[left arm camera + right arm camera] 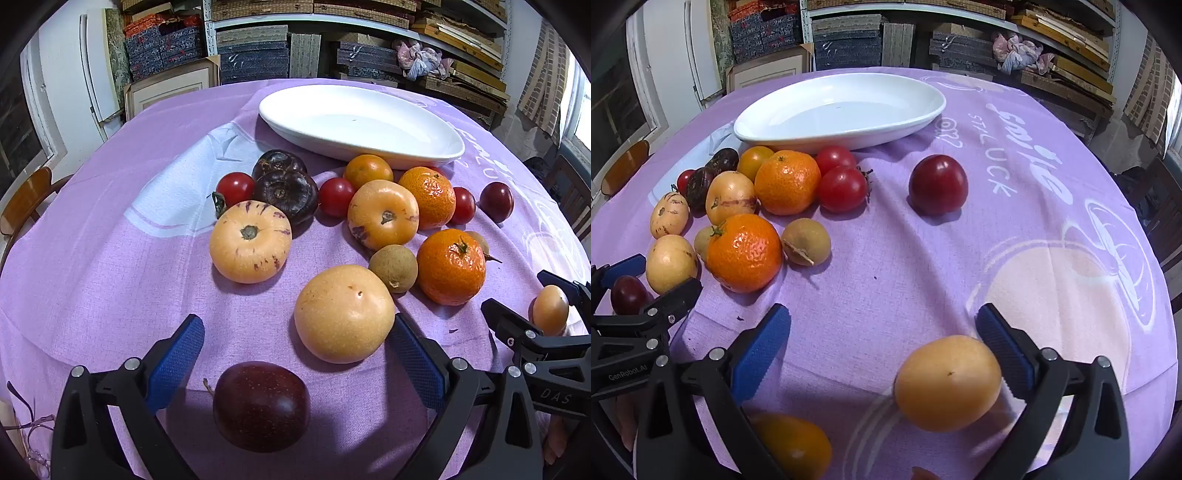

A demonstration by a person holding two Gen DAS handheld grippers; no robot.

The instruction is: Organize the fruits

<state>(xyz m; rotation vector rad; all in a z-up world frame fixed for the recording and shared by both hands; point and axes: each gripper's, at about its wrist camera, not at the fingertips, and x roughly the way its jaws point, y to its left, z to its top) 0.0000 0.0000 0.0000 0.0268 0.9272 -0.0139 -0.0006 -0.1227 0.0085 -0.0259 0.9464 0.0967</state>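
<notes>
A white oval dish (369,153) (831,142) lies empty at the back of the purple cloth. Before it sit several fruits: tangerines (451,266), cherry tomatoes (336,201), striped yellow pepinos (250,242), dark round fruits (286,195) and brown longans (393,268). My left gripper (295,347) is open; a dark plum (260,406) lies between its fingers, and a pale yellow fruit (343,314) sits by the right pad. My right gripper (882,332) is open too, with a yellow fruit (947,384) lying close to its right pad (1004,350).
A red plum (938,184) sits alone right of the pile. An orange-yellow fruit (790,443) lies under the right gripper's left finger. The two grippers are side by side near the table's front. Shelves of boxes stand behind the table, and a wooden chair (26,199) at the left.
</notes>
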